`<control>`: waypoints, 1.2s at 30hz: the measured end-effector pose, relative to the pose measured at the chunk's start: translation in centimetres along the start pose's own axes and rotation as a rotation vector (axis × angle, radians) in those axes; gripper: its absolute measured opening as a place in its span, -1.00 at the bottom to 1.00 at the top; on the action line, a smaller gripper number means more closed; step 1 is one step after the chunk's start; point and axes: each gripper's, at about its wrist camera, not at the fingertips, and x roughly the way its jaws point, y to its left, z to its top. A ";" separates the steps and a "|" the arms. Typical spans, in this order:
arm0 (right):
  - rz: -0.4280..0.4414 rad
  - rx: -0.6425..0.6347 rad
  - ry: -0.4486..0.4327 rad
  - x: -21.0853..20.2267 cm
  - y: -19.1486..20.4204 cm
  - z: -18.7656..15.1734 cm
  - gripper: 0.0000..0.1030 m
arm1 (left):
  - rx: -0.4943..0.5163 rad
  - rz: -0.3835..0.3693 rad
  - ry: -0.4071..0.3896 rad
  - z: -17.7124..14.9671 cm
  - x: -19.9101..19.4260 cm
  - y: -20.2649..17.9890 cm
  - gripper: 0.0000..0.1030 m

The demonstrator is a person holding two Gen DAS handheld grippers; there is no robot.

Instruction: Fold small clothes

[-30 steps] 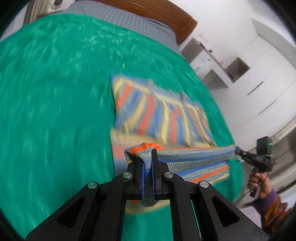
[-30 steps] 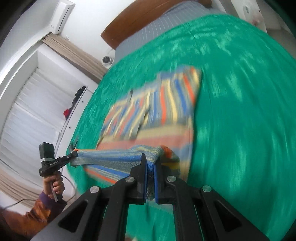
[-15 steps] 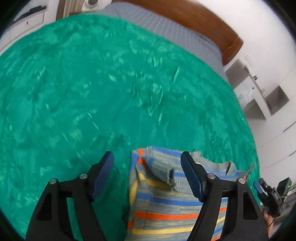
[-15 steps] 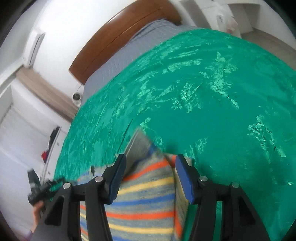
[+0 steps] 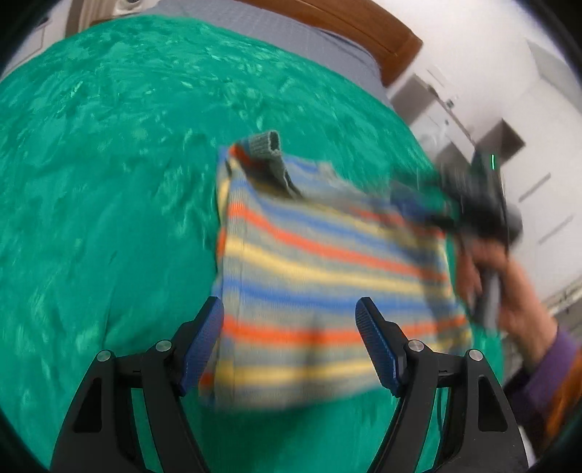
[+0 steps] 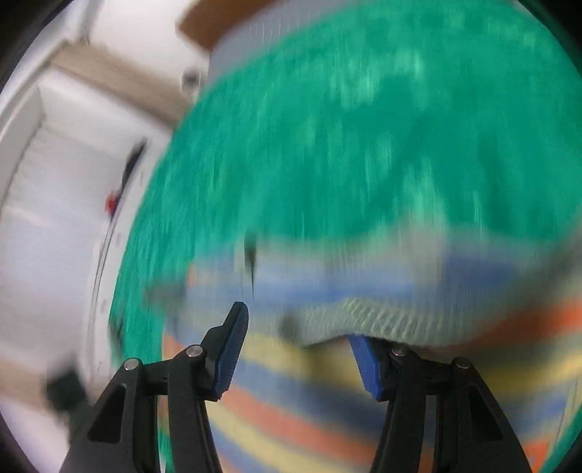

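From the left wrist view, the left hand-held gripper (image 5: 289,342) is hanging over the bed with its two blue-padded fingers (image 5: 202,345) spread wide apart, clamping nothing. The striped knit garment (image 5: 327,276) is lying folded on the green bedspread (image 5: 102,189), directly ahead of the gripper and partly framed between its fingers; its near edge is sitting below the fingertips in the frame, though whether the pads are touching the cloth cannot be told. A grey ribbed cuff (image 5: 263,145) is sticking up at the garment's far left corner. At the garment's right edge the right hand-held gripper (image 5: 473,203) is showing as a dark blur, gripped by the person's hand (image 5: 509,287) with a purple sleeve (image 5: 545,367) at the wrist. Beyond the bedspread, a grey striped sheet (image 5: 291,25) and a wooden headboard (image 5: 363,25) are lying at the far end of the bed.

From the right wrist view, heavily smeared by motion, the right hand-held gripper (image 6: 298,349) is also standing with its fingers well apart and nothing pinched between them. The striped garment (image 6: 400,327) is filling the lower part of the frame, right under and ahead of the gripper, with a grey ribbed band (image 6: 382,320) lying across the tip of the right-side finger. The green bedspread (image 6: 363,145) is stretching away behind it, and a white cabinet (image 6: 65,203) is standing to the left.
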 end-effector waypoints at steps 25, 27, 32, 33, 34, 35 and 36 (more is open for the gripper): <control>-0.276 -0.084 -0.099 -20.4 -9.6 -24.0 0.23 | 0.053 0.259 -0.123 -7.0 -1.0 -0.3 0.69; -0.277 -0.084 -0.151 -21.0 -9.1 -24.7 0.34 | 0.078 0.285 -0.121 -7.5 -0.6 -1.1 0.70; -0.256 -0.056 -0.159 -19.0 -8.4 -25.8 0.34 | 0.126 0.318 -0.104 -8.6 -0.2 -2.5 0.70; -0.253 -0.056 -0.159 -18.6 -8.2 -25.9 0.34 | 0.136 0.323 -0.106 -8.7 -0.3 -2.7 0.70; -0.249 -0.060 -0.163 -18.5 -7.8 -26.1 0.34 | 0.150 0.330 -0.107 -8.8 -0.5 -3.0 0.70; -0.245 -0.062 -0.165 -18.5 -7.7 -26.4 0.34 | 0.161 0.337 -0.107 -8.9 -0.6 -3.2 0.70; -0.243 -0.061 -0.165 -18.2 -7.7 -26.4 0.34 | 0.169 0.342 -0.107 -8.9 -0.6 -3.3 0.70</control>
